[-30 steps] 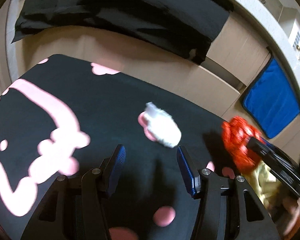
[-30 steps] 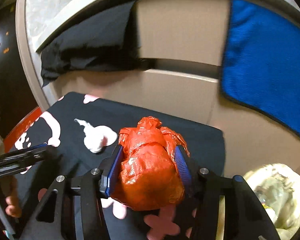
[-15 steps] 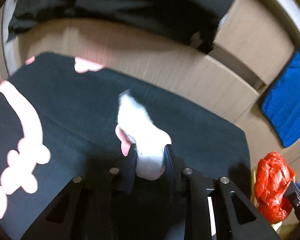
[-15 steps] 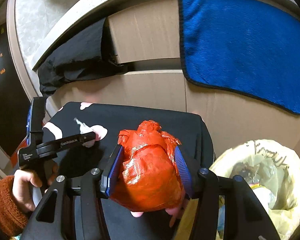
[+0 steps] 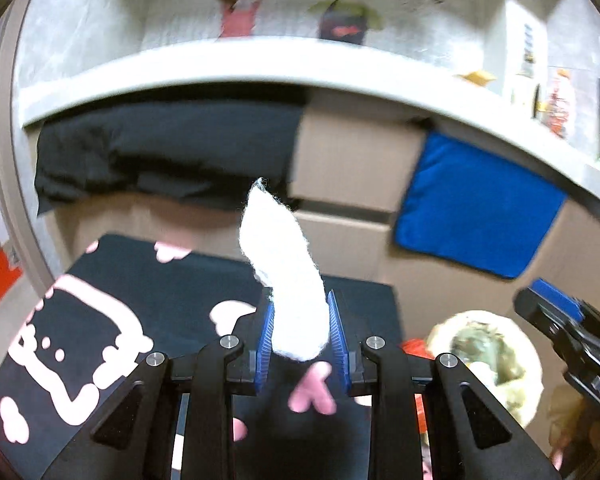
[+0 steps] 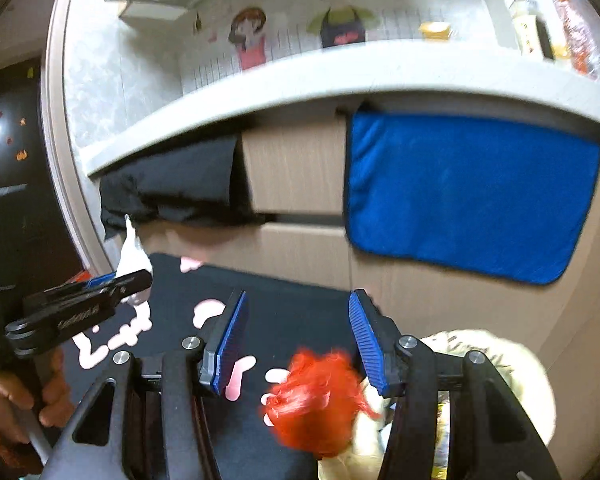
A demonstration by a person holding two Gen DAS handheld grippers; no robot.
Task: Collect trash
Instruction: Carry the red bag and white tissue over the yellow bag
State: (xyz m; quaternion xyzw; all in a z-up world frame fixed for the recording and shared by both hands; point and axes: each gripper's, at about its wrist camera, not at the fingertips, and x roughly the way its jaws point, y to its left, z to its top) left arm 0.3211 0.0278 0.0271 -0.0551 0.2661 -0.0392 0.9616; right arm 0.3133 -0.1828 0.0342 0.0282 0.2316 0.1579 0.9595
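Both wrist views look forward and slightly downward, sharing the blue cloth [image 5: 476,216] [image 6: 468,196] and counter.

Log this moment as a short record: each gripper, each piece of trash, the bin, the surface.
left gripper: jaws shut on the white tissue wad, lifted clear of the cloth
right gripper: jaws open, both pads bare
red bag: blurred, below the right jaws, at the bin's near edge
bin: lined with a pale bag, trash inside, right of the table
table cloth: black with pink pattern
backdrop: blue towel hanging on the cabinet front
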